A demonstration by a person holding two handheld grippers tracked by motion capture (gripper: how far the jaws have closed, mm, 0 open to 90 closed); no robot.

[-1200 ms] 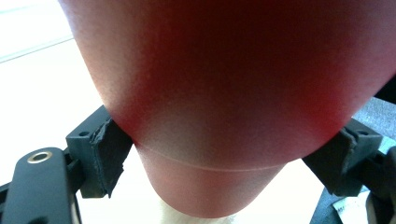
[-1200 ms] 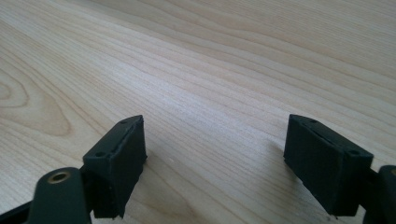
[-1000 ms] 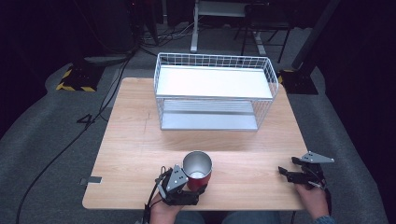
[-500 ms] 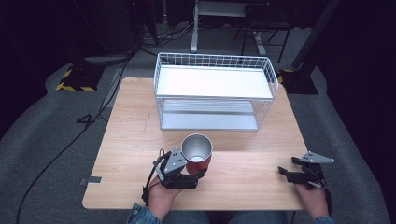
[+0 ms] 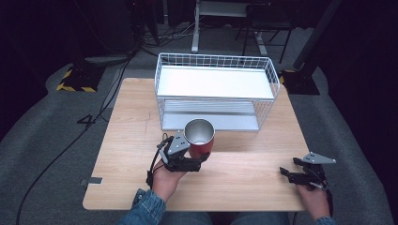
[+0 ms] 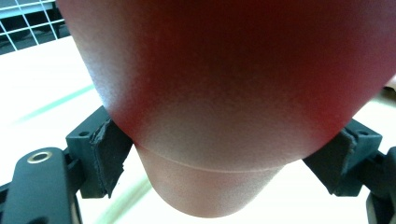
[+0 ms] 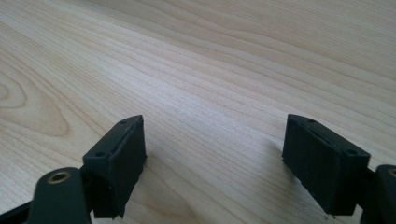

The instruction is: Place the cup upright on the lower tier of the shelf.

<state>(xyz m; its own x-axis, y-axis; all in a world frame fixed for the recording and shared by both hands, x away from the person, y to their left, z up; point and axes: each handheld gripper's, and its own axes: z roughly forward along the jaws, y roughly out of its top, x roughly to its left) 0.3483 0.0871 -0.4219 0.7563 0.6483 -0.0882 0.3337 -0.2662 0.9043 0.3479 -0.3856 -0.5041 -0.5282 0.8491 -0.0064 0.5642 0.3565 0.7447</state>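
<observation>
Red cup (image 5: 199,140) farther toward wire rack (image 5: 215,96) — left gripper (image 5: 199,157) clamped on it, right gripper (image 5: 287,174) agape — wooden table (image 5: 131,122), dark room.

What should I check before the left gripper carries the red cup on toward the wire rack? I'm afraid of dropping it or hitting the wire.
1. Grip: left gripper has both pads pressed on the sides of the red cup: ok.
2. Cup upright, mouth up: ok.
3. Cup contents: the inside looks shiny, but whether anything is in it: cannot tell.
4. Top shelf of the wire rack free of things: ok.
5. Lower shelf: bare where visible, far part hidden: cannot tell.
6. Right gripper open, low over the table near its right edge, away from the path: ok.
</observation>
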